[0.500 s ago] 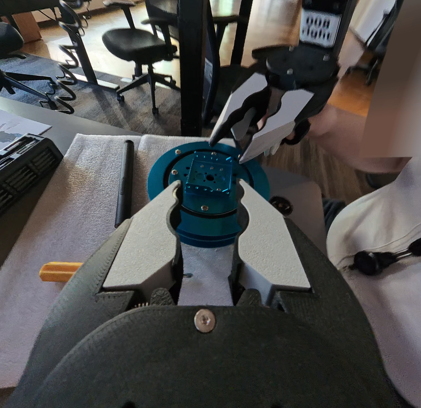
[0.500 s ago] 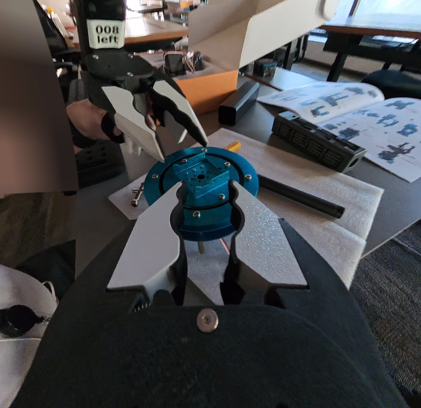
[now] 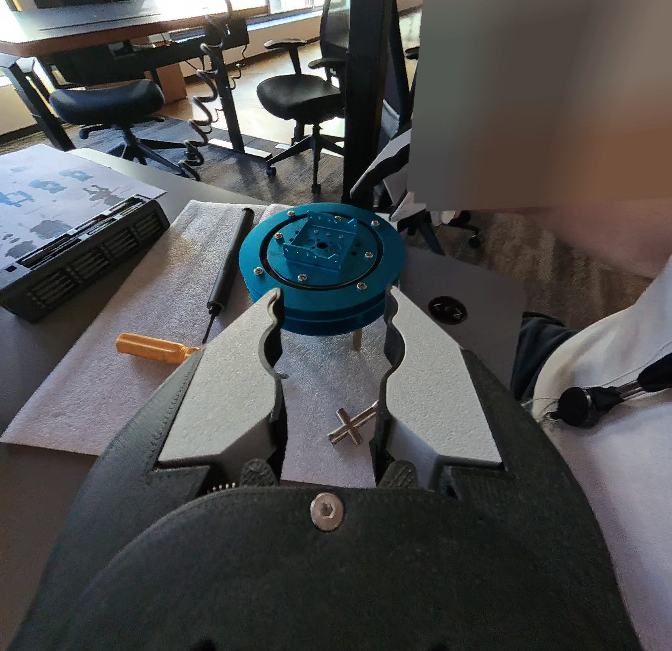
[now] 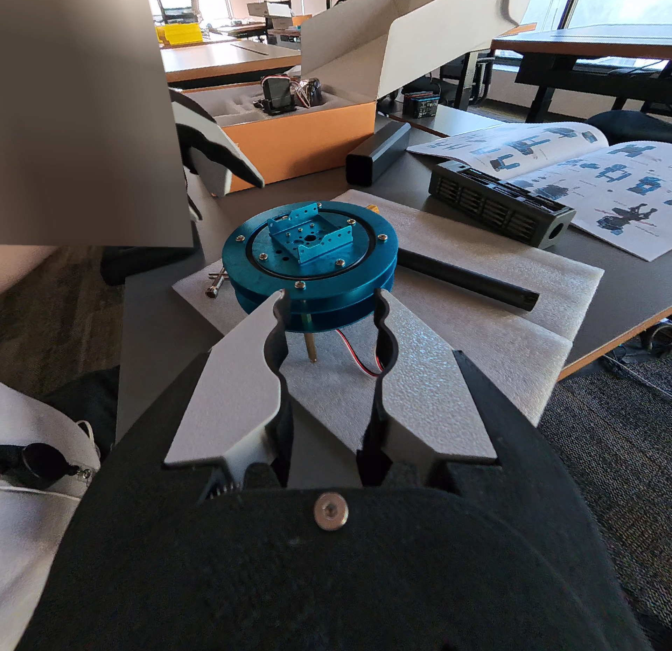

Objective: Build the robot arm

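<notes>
1. The left claw point(image 3: 334, 295) is hanging released, its jaws spread and gripping nothing. The right wrist view shows it lifted beyond the round part, apart from it.
2. The right claw point(image 4: 330, 295) is likewise gaping and empty. Its tips are pointing at the near rim of the same part; I cannot tell whether they are touching it.
3. One blue round metal turntable point(image 3: 385, 262) is standing on a white foam sheet point(image 3: 145, 342) near the edge of the grey surface point(image 3: 472, 306), with one blue square bracket point(image 3: 320, 246) sitting on its middle.
4. Four silver screw heads are showing on its outer ring. One brass leg point(image 4: 311, 346) and one red-and-black wire point(image 4: 360, 357) are showing beneath it.
5. Lying on the foam:
   - one slim black screwdriver point(image 3: 227, 266)
   - one orange-handled tool point(image 3: 152, 348)
   - one silver cross-shaped wrench point(image 3: 349, 429)
6. Sitting farther off:
   - one black ribbed case point(image 3: 80, 248)
   - one open printed booklet point(image 4: 582, 175)
   - one dark rectangular tube point(image 4: 378, 157)
   - one open orange-sided cardboard box point(image 4: 302, 138)
</notes>
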Available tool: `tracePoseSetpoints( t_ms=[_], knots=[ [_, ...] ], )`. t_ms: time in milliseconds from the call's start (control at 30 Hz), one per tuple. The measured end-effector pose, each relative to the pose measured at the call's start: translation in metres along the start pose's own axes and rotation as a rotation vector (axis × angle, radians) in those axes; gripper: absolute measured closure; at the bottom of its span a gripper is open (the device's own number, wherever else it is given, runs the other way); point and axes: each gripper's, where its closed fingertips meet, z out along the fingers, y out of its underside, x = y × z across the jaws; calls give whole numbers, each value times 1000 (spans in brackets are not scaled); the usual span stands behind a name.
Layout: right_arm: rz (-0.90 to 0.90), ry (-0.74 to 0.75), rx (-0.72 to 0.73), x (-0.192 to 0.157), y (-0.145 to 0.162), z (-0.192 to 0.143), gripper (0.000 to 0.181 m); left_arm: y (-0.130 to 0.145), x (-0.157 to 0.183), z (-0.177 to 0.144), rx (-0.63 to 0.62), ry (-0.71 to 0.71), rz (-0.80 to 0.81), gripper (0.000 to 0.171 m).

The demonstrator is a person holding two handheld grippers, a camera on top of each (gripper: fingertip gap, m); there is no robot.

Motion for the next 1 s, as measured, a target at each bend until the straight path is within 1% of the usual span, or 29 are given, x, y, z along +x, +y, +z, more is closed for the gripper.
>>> tracePoseSetpoints(
  t_ms=[100,233,300,333,400,500,600,633,733,833,867,967,1000],
  knots=[
    [-41,-11,-1,-4,-1,1,132,5,-1,9,-45,-67,110,115],
    [-173,-21,-12,-14,2,1,118,16,1,20,-165,-161,338,106],
    [-313,2,-36,-19,8,3,111,21,-3,24,-218,-235,470,100],
    [-400,18,-53,-21,11,5,109,20,-2,25,-219,-255,524,100],
    [-565,89,-91,-19,16,10,108,14,-1,25,-191,-292,582,104],
    [-707,166,-95,-19,14,18,114,14,2,29,-197,-296,607,106],
    [-752,166,-97,-24,14,23,123,13,6,33,-188,-302,601,107],
    [-759,159,-102,-26,14,23,128,13,6,34,-187,-312,601,110],
    [-759,163,-121,-25,11,23,131,12,7,36,-180,-339,622,120],
    [-765,178,-124,-20,-2,24,138,4,9,37,-144,-358,649,138],
    [-759,172,-126,-18,-6,26,138,-1,9,37,-130,-365,655,141],
    [-701,123,-139,-11,-17,33,139,-13,4,37,-112,-374,646,141],
    [-687,119,-136,-7,-21,35,141,-16,2,37,-115,-363,637,136]
  ],
)
